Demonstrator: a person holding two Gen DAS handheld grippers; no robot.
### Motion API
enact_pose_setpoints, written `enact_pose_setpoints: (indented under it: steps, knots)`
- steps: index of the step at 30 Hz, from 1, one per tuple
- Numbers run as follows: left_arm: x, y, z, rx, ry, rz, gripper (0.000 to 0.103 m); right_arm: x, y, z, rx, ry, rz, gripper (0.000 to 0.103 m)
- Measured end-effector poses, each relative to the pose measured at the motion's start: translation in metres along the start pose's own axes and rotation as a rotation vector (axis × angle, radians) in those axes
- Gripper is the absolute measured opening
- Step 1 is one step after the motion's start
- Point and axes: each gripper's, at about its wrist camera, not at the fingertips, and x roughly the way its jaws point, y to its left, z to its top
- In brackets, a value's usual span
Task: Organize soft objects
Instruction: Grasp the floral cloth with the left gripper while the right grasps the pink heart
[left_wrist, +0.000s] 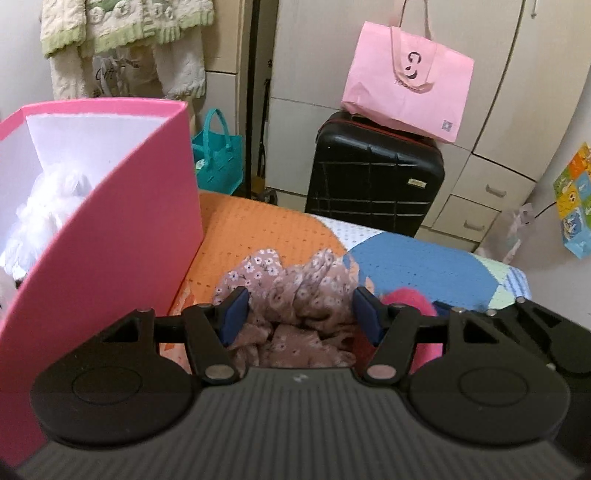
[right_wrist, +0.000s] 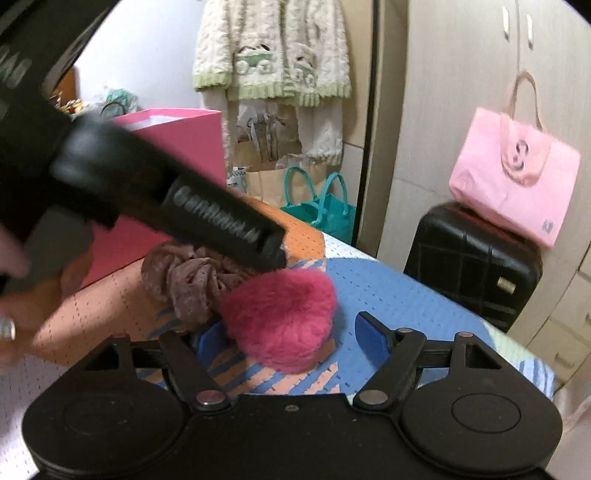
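A brown floral scrunchie (left_wrist: 295, 295) lies on the patchwork bedspread (left_wrist: 258, 229), between the open blue-padded fingers of my left gripper (left_wrist: 301, 314). The pads stand either side of it without squeezing it. A fluffy pink heart-shaped object (right_wrist: 284, 321) lies just right of the scrunchie (right_wrist: 188, 284), and my right gripper (right_wrist: 291, 339) is open around it, fingers at each side. In the left wrist view the pink object (left_wrist: 406, 299) shows partly behind the right finger. A pink box (left_wrist: 110, 221) stands to the left with white fluffy things (left_wrist: 51, 206) inside.
The left gripper's black body (right_wrist: 177, 203) crosses the right wrist view above the scrunchie. Beyond the bed stand a black suitcase (left_wrist: 373, 177) with a pink tote (left_wrist: 406, 81) on it, a teal bag (left_wrist: 218, 158), and cream wardrobe doors (left_wrist: 498, 110). A knitted garment (right_wrist: 273, 55) hangs on the wall.
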Motion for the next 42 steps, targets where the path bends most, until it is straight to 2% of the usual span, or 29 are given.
enact_pose_setpoints:
  steps: [1, 3, 9, 13, 18, 21, 22, 23, 25, 28, 30, 32, 35, 38, 42]
  knots:
    - [0.001, 0.001, -0.001, -0.010, -0.004, 0.003, 0.062, 0.000, -0.001, 0.000, 0.011, 0.003, -0.002, 0.078]
    - [0.003, 0.002, -0.001, -0.026, -0.009, 0.009, 0.063, -0.003, -0.001, -0.002, 0.025, -0.004, 0.002, 0.056]
    - [0.010, 0.004, -0.003, -0.027, -0.021, 0.031, 0.065, -0.011, -0.002, -0.008, 0.068, -0.013, 0.022, 0.053]
    - [0.010, -0.003, -0.009, 0.031, -0.035, 0.047, 0.066, -0.008, 0.001, -0.007, 0.060, -0.005, 0.004, 0.053]
    - [0.006, -0.006, -0.021, 0.121, -0.082, 0.040, 0.067, -0.020, 0.001, -0.013, 0.112, 0.011, -0.030, 0.053]
    - [0.008, -0.005, -0.019, 0.118, -0.080, 0.029, 0.069, -0.032, -0.001, -0.021, 0.137, 0.001, -0.041, 0.053]
    - [0.008, -0.005, -0.018, 0.119, -0.074, 0.027, 0.072, -0.035, -0.001, -0.024, 0.140, -0.001, -0.053, 0.053]
    - [0.009, -0.004, -0.017, 0.117, -0.065, 0.022, 0.079, -0.037, 0.000, -0.027, 0.141, -0.002, -0.066, 0.053]
    - [0.010, -0.004, -0.017, 0.126, -0.046, -0.001, 0.087, -0.042, 0.002, -0.030, 0.140, -0.007, -0.075, 0.053]
    - [0.010, -0.008, -0.020, 0.158, -0.041, 0.012, 0.087, -0.050, 0.002, -0.034, 0.154, -0.023, -0.075, 0.053]
    - [0.008, -0.007, -0.020, 0.151, -0.040, 0.016, 0.082, -0.056, 0.002, -0.036, 0.172, -0.037, -0.075, 0.053]
    - [0.004, -0.007, -0.020, 0.155, -0.057, 0.040, 0.051, -0.061, 0.003, -0.035, 0.189, -0.049, -0.081, 0.053]
    - [-0.001, -0.003, -0.021, 0.154, -0.065, 0.021, 0.031, -0.069, 0.006, -0.036, 0.204, -0.069, -0.093, 0.053]
    - [-0.007, 0.000, -0.025, 0.153, -0.067, -0.001, 0.025, -0.074, 0.010, -0.036, 0.216, -0.082, -0.101, 0.053]
    - [-0.021, 0.004, -0.032, 0.136, -0.069, -0.037, 0.024, -0.079, 0.017, -0.038, 0.239, -0.075, -0.113, 0.053]
